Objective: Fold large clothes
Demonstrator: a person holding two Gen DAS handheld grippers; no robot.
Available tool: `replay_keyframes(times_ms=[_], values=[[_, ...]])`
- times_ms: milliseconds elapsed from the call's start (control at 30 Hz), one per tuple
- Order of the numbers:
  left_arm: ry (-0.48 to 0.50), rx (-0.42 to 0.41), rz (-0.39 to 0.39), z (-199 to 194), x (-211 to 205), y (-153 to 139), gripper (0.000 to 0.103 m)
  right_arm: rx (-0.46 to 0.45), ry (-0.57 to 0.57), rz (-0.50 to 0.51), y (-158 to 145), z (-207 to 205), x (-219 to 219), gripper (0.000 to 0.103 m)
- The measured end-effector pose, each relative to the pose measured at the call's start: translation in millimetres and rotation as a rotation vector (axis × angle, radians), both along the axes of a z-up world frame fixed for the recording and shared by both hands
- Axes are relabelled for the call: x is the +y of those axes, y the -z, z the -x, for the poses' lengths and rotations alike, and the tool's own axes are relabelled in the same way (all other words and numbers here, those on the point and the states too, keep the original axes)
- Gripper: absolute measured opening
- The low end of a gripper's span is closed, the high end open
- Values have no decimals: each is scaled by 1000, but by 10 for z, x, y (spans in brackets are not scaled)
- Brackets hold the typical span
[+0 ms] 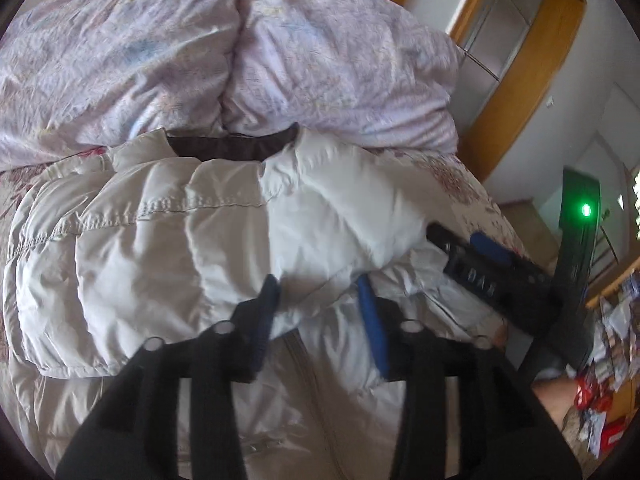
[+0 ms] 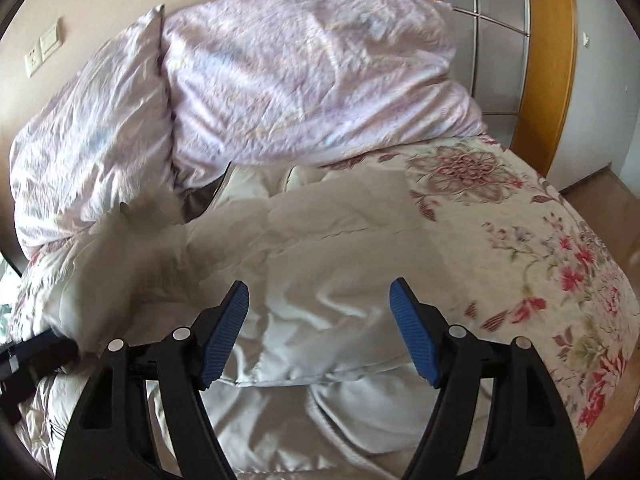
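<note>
jacket [image 1: 168, 240] hem under left gripper [image 1: 320, 304]

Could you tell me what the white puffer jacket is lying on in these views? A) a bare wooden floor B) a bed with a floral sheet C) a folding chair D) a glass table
B: the white puffer jacket is spread over the floral sheet of the bed, with a crumpled lilac duvet piled just beyond it.
</note>
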State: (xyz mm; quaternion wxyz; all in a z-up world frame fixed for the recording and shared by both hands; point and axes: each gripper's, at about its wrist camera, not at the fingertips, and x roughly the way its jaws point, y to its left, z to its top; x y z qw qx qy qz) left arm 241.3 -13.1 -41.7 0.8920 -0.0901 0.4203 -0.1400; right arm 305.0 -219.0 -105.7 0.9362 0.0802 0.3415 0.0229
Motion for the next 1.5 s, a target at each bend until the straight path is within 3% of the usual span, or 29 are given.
replay_keyframes(times_ms=[67, 133, 233, 400, 467, 800, 933, 1067, 1500], values=[[9, -58, 3, 131, 87, -128, 70, -20, -11, -18, -87, 47, -37, 74], [-28, -135, -23, 260, 287, -304, 75, -52, -41, -37, -193, 93, -24, 74], [-131, -177, -100, 339, 606, -409, 76, -85, -146, -62, -317, 140, 129, 69], [-312, -98, -168, 270, 1227, -202, 76, -94, -368, -64, -344, 166, 632, 43], [-360, -66, -197, 266, 1398, -102, 76, -95, -414, -27, -310, 159, 823, 39], [-444, -22, -368, 76, 1607, 315, 76, 3, -439, 94, 131, -217, 1150, 31], [-457, 16, -341, -10, 1739, 512, 77, 44, -454, 117, 312, -348, 1168, 31], [-456, 2, -323, -54, 1819, 666, 82, 32, -466, 143, 407, -427, 1210, 30], [-449, 27, -245, -165, 1929, 889, 90, 49, -485, 47, 456, -528, 1116, 31]])
